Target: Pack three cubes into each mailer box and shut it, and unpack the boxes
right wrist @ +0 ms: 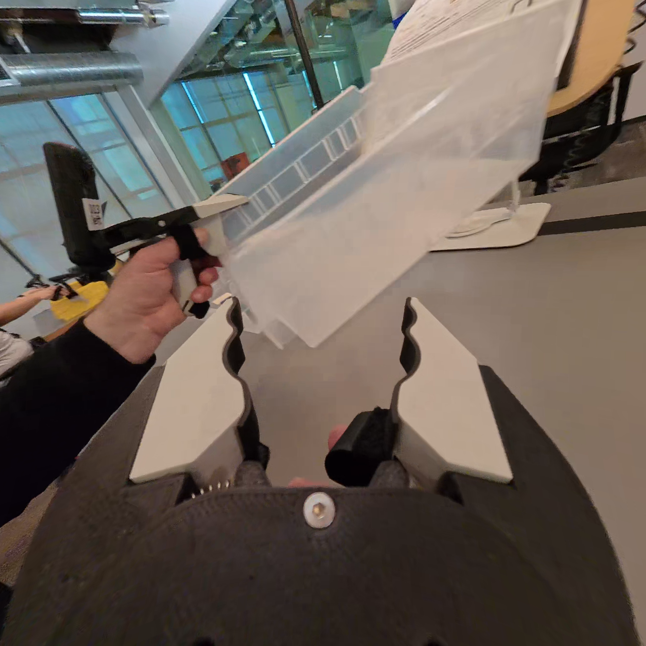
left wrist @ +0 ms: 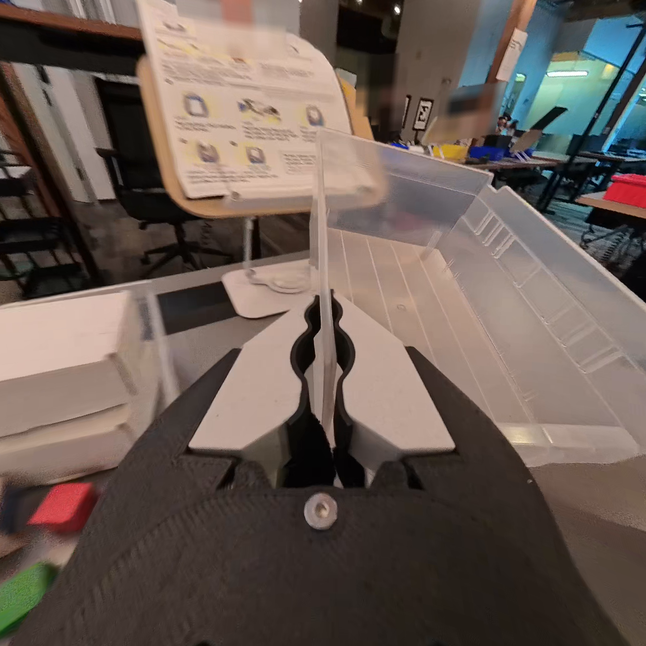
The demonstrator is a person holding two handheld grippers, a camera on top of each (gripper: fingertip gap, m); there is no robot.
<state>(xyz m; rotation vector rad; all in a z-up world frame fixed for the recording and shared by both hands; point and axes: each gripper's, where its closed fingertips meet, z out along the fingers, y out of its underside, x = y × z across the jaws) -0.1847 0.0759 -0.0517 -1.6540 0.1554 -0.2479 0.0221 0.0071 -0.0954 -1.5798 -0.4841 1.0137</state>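
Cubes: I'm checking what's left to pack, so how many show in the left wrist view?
2: a red cube at the lower left edge and a green cube below it, both blurred. More may be hidden behind the gripper body.

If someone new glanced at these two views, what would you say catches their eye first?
Most striking is the large translucent plastic bin, lifted off the grey table and tilted, its wall pinched by the left gripper. The right gripper hangs open and empty below it. White mailer boxes and a red cube sit at left.
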